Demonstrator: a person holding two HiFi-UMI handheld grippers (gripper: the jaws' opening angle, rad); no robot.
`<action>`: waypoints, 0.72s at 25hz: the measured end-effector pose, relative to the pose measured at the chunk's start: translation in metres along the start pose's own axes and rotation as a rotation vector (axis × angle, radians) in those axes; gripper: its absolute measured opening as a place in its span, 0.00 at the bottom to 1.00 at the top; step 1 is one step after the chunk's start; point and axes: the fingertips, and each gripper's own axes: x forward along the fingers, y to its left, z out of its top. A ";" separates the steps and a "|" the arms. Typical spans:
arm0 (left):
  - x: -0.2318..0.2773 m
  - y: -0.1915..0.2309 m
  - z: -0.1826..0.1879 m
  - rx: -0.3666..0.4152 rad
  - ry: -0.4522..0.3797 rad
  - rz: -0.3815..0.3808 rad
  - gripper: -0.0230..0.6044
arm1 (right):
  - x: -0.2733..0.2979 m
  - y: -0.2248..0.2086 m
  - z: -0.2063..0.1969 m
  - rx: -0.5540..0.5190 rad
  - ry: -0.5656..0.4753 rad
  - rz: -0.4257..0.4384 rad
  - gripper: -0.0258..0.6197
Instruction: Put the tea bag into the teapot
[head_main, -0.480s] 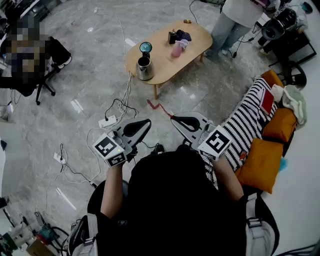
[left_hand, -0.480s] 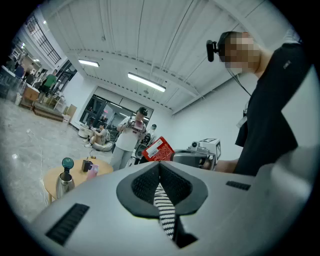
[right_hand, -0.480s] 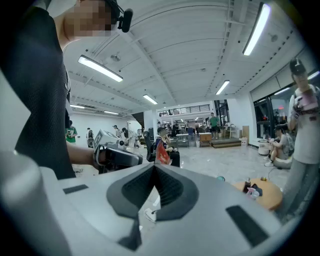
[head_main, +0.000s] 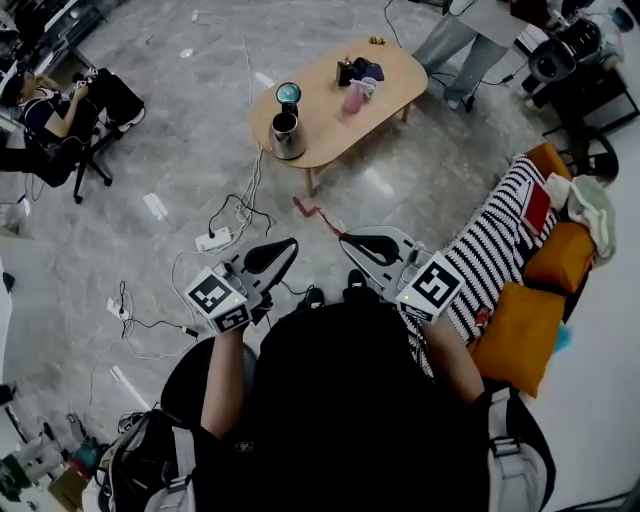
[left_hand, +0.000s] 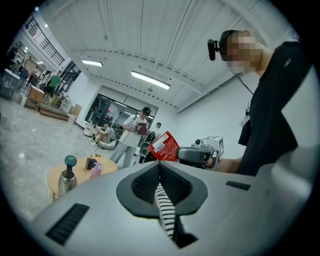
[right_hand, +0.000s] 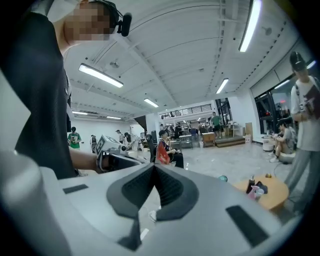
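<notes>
A steel teapot (head_main: 288, 136) stands at the near end of an oval wooden table (head_main: 385, 88) far ahead of me, with a teal-topped item (head_main: 288, 95) just behind it. It also shows small in the left gripper view, teapot (left_hand: 65, 182). I cannot make out a tea bag in any view. My left gripper (head_main: 291, 243) and right gripper (head_main: 345, 238) are held low in front of my body, well short of the table. Both are shut with nothing between the jaws, which meet in the left gripper (left_hand: 159, 166) and right gripper (right_hand: 153, 168) views.
A pink cup (head_main: 353, 98) and dark items (head_main: 358, 71) stand farther along the table. Cables and a power strip (head_main: 215, 241) lie on the floor between me and the table. A striped sofa (head_main: 492, 250) with orange cushions (head_main: 522, 330) is at my right. A person stands beyond the table (head_main: 462, 45).
Both grippers hold much the same places and stay shut. The head view has shifted a little, and the standing person beyond the table has moved farther off.
</notes>
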 end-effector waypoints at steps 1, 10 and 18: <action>0.003 0.001 0.000 -0.003 -0.001 0.011 0.05 | -0.002 -0.003 -0.001 0.003 0.000 0.006 0.05; 0.037 0.007 0.009 -0.006 -0.015 0.098 0.05 | -0.016 -0.037 -0.006 0.004 0.030 0.095 0.05; 0.061 0.012 0.018 0.004 -0.023 0.204 0.05 | -0.033 -0.067 -0.012 -0.016 0.075 0.155 0.05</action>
